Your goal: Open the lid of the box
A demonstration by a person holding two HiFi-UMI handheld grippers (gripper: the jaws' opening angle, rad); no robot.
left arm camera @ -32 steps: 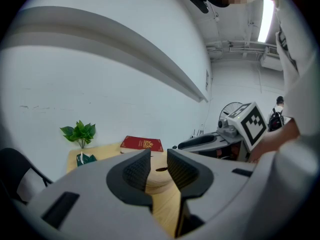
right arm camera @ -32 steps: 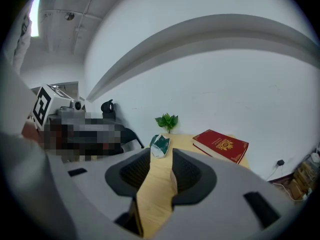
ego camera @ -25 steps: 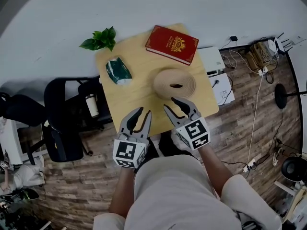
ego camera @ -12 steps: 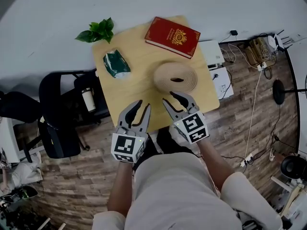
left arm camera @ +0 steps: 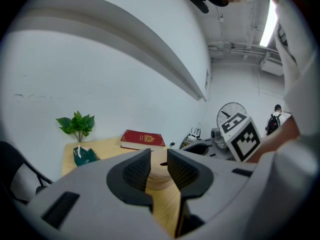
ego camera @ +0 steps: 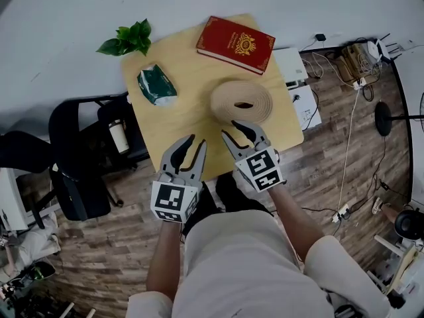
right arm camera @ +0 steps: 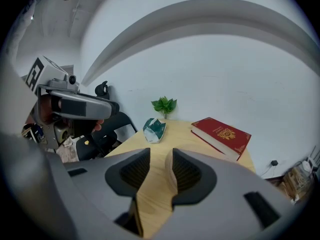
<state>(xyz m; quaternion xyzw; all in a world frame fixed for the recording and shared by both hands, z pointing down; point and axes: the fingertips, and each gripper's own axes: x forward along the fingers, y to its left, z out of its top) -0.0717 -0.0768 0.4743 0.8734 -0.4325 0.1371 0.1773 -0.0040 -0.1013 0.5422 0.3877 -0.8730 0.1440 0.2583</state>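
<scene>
Our left gripper (ego camera: 195, 146) and right gripper (ego camera: 233, 132) hang over the table's (ego camera: 179, 119) near edge, fingers slightly spread, holding nothing. The round box (ego camera: 242, 103) sits just beyond our right gripper.

You're in what looks like an office or lab room. A wood-plank floor (ego camera: 99, 257) runs under a small wooden table (ego camera: 172, 121) set against a plain white wall (ego camera: 66, 18). Black office chairs (ego camera: 79, 191) crowd the left side. On the right, a tangle of cables (ego camera: 351, 68) lies on the floor, with a power strip (ego camera: 341, 212) nearer you and white equipment cases (ego camera: 291, 68) beside the table. Your left gripper view shows exposed ceiling pipes (left arm camera: 235, 46), a strip light (left arm camera: 271, 19) and a standing fan (left arm camera: 230, 110) far off.
</scene>
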